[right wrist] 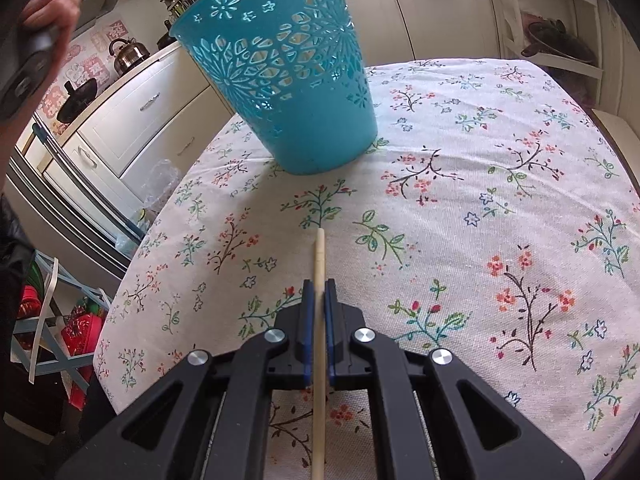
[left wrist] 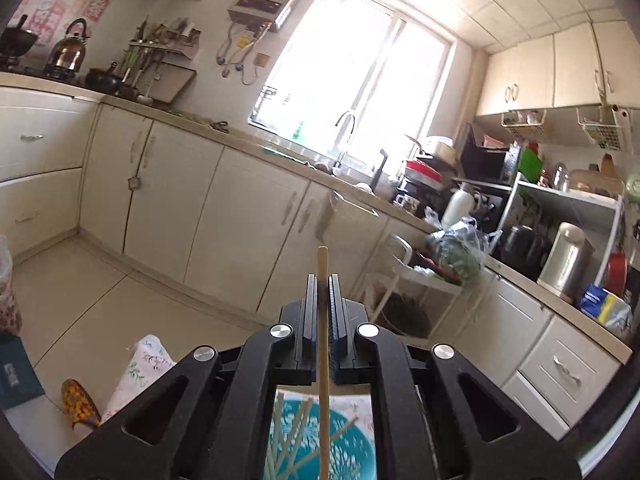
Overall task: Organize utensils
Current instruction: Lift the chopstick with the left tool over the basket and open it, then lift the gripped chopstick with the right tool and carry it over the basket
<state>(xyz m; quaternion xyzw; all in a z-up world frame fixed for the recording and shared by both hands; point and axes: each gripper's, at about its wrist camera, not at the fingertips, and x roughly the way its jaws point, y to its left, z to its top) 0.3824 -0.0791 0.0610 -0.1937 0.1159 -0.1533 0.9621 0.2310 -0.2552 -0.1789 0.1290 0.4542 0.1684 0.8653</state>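
My left gripper (left wrist: 322, 280) is shut on a pale wooden chopstick (left wrist: 323, 264) and holds it upright, high above the teal basket (left wrist: 352, 452), whose inside shows below with several chopsticks (left wrist: 298, 424) in it. My right gripper (right wrist: 319, 284) is shut on another pale chopstick (right wrist: 319, 248) and holds it low over the floral tablecloth (right wrist: 460, 200). The teal perforated basket (right wrist: 288, 80) stands on the cloth ahead of the right gripper. The left hand (right wrist: 48, 4) shows at the top left of the right wrist view.
Kitchen cabinets (left wrist: 168, 200), a sink with a tap (left wrist: 346, 136) and a cluttered counter (left wrist: 540, 240) lie ahead of the left gripper. A white rack (right wrist: 552, 20) stands beyond the table's far right. A slipper (left wrist: 78, 404) lies on the floor.
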